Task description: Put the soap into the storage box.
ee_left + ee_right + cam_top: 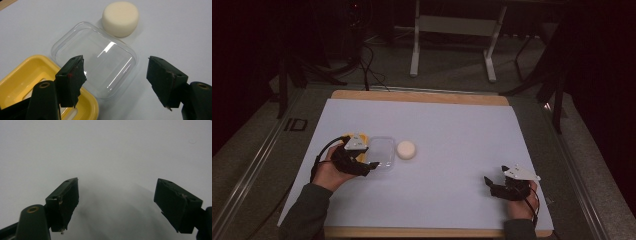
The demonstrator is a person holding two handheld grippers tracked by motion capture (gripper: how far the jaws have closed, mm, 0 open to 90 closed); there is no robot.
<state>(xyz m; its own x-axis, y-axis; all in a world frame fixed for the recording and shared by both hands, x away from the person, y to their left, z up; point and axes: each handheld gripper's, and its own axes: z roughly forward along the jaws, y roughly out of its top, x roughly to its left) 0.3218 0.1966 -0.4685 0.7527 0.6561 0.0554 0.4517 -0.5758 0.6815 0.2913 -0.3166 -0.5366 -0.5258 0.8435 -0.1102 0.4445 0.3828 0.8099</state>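
On a white sheet [452, 150] covering a wooden table [422, 96], a person seated at the near edge holds a two-jaw gripper in each hand. Toward the left of the sheet, a yellow tray [30, 75] lies with a clear plastic lid [97, 57] just beside it, the lid's edge touching or slightly overlapping the tray's rim. What can be seen of the tray's hollow is bare apart from raised ridges on its floor; the lid holds nothing, and the sheet shows through it. A round, cream-coloured puck [120, 18], perhaps a sponge or a bar of soap, sits just past the lid's far corner, close to it but apart.

The left gripper [116, 75] hovers over the near side of the lid with its jaws spread wide, one above the tray's rim and the other above bare sheet, gripping nothing. The right gripper [116, 202] is well apart at the right of the sheet, its jaws likewise spread wide over bare surface.

No brand or label can be read on the tray, lid or puck. Large characters resembling "ID" [295, 124] are marked on the floor left of the table.
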